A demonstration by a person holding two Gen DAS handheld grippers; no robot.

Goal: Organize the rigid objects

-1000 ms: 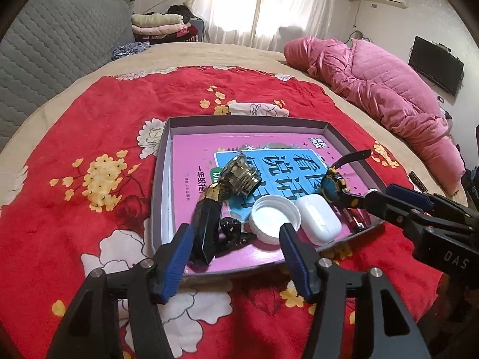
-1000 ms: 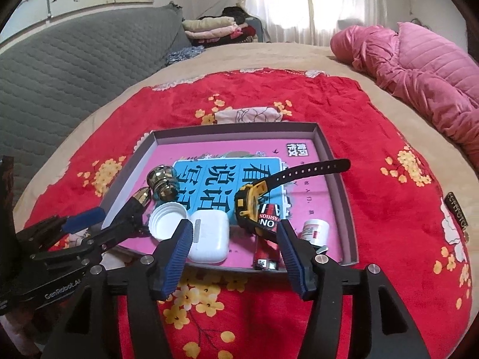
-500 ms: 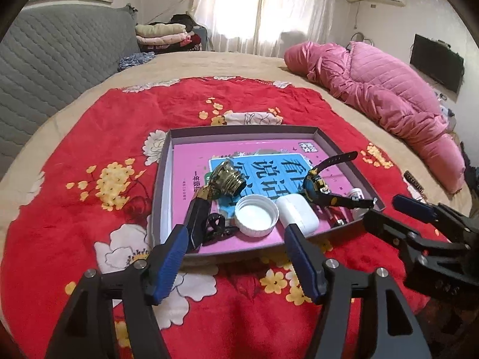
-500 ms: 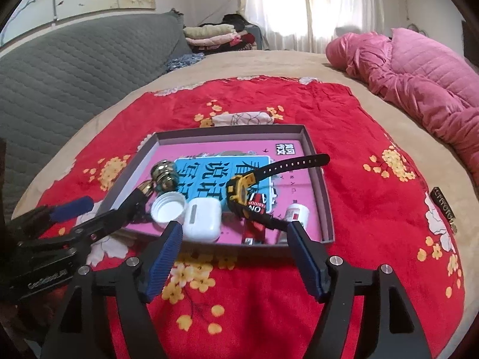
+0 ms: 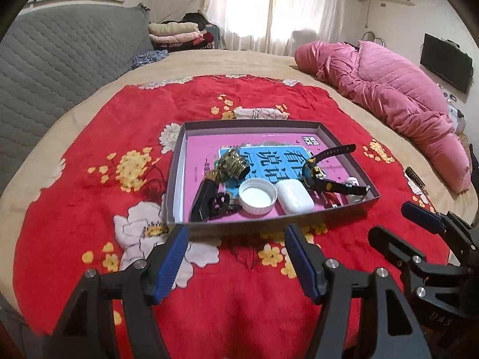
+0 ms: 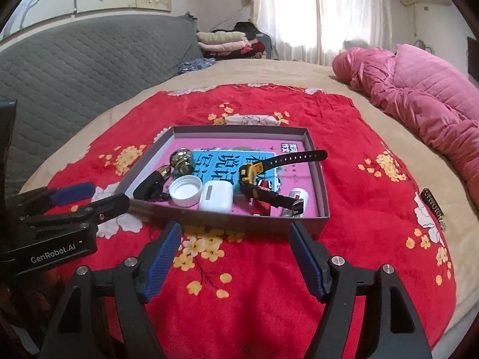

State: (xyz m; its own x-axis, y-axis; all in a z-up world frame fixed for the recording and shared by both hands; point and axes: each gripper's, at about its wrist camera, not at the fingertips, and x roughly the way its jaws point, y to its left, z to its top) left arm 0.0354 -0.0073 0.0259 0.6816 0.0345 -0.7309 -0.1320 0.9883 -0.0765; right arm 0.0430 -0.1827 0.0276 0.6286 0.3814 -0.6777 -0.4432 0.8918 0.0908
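Observation:
A grey shallow box point(image 5: 176, 179) point(image 6: 324, 191) lined with a pink book lies on the red floral blanket. In it are a brass knob with a black handle point(image 5: 232, 166) point(image 6: 181, 158), a white cap point(image 5: 257, 196) point(image 6: 185, 190), a white earbud case point(image 5: 295, 196) point(image 6: 215, 199), a yellow-black watch point(image 5: 317, 175) point(image 6: 254, 176), a red lighter point(image 6: 262, 200) and a small white bottle point(image 6: 298, 196). My left gripper point(image 5: 236, 258) is open and empty, short of the box's near wall. My right gripper point(image 6: 235, 258) is open and empty, also short of it.
The red blanket point(image 5: 119, 137) covers a round beige bed. A pink quilt point(image 5: 389, 89) point(image 6: 419, 95) lies at the right. A grey padded headboard point(image 5: 60, 59) is at the left, folded clothes point(image 5: 176, 31) at the back. A small dark object point(image 6: 434, 206) lies at the blanket's right edge.
Both grippers have drawn back from the box toward the near edge of the bed, still open and empty. The things in the box have not moved.

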